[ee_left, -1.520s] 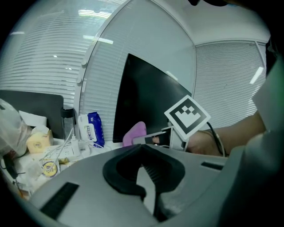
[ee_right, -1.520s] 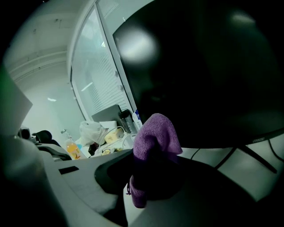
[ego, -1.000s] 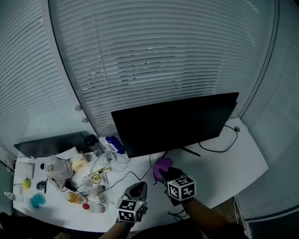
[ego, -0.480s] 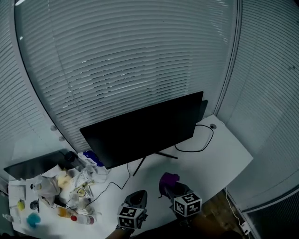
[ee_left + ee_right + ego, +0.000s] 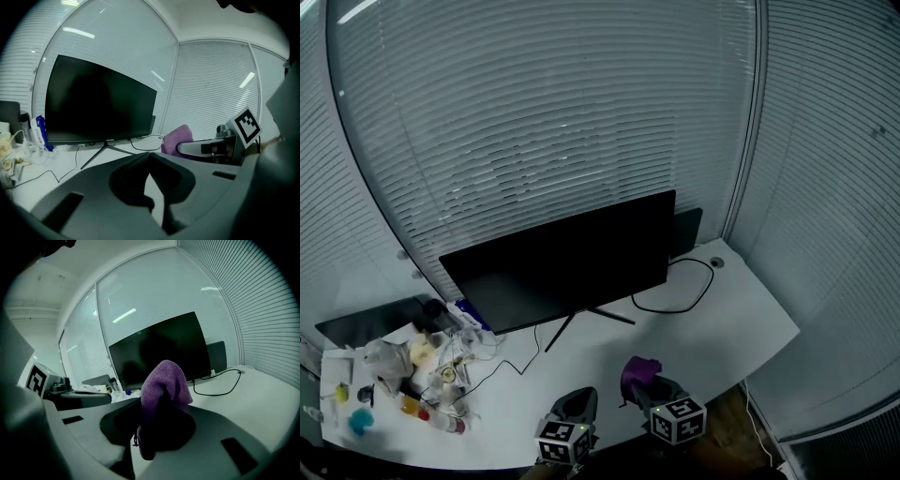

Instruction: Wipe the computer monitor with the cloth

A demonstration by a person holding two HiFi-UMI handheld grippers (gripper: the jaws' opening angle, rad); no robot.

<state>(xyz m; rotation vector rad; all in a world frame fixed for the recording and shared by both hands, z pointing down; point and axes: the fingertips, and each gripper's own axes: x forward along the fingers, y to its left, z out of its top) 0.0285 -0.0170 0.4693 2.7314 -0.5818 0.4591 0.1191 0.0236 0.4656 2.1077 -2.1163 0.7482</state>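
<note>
The purple cloth (image 5: 161, 380), bunched and fuzzy, stands up pinched between the right gripper's (image 5: 644, 382) fingers, over the table's (image 5: 722, 319) near edge, well short of the dark monitor (image 5: 562, 267); the left gripper's (image 5: 149, 154) fingers seem pressed together at the tips, empty.

one upright monitor (image 5: 562, 262), one purple cloth (image 5: 639, 371) and one white desk (image 5: 731, 319).
</note>
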